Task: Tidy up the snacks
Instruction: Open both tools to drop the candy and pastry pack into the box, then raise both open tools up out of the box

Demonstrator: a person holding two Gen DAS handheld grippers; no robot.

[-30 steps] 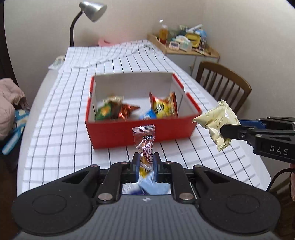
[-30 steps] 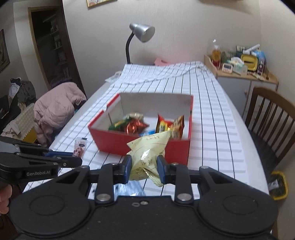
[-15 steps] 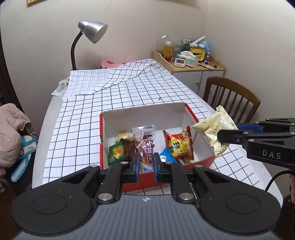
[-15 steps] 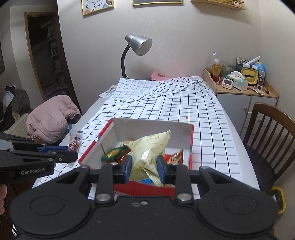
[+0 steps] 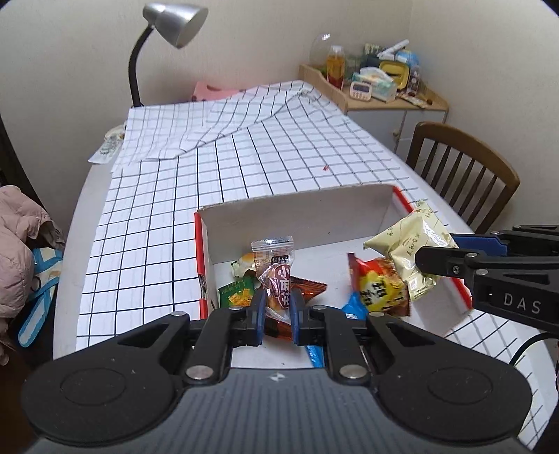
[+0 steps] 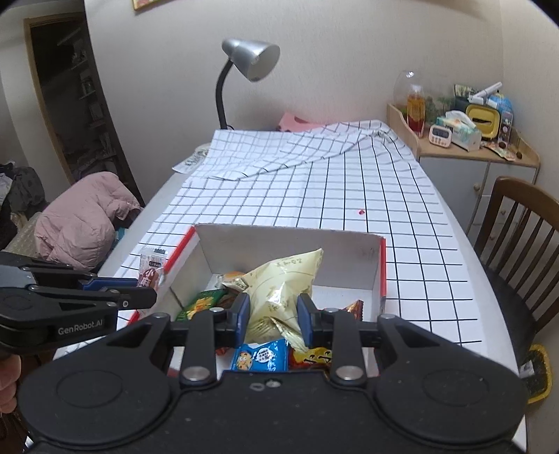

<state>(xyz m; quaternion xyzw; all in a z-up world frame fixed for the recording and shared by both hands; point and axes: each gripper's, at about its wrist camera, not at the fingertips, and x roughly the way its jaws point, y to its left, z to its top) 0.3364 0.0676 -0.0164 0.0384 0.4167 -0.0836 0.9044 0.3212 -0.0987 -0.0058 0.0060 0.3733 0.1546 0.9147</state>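
Observation:
A red box with white inside [image 5: 297, 216] [image 6: 290, 244] sits on the checked tablecloth and holds several snack packs. My left gripper [image 5: 276, 307] is shut on a small clear-and-red candy packet [image 5: 276, 269], held above the box's left half; it also shows in the right wrist view [image 6: 152, 269]. My right gripper [image 6: 273, 314] is shut on a pale yellow snack bag [image 6: 283, 286], held over the box's right side, also seen in the left wrist view [image 5: 408, 248]. Below lie a green pack [image 5: 236, 295], a red-yellow pack [image 5: 379, 283] and a blue pack [image 6: 260, 356].
The checked tablecloth [image 5: 244, 157] covers the long table, bunched at the far end. A desk lamp [image 5: 167, 31] stands at the back. A wooden chair [image 5: 461, 164] stands at the right edge, a cluttered side cabinet [image 5: 377, 87] behind it. A pink coat [image 6: 80, 216] lies left.
Both grippers have moved forward and now hang over the box with their packets. The box looks closer and larger; both grips are unchanged.

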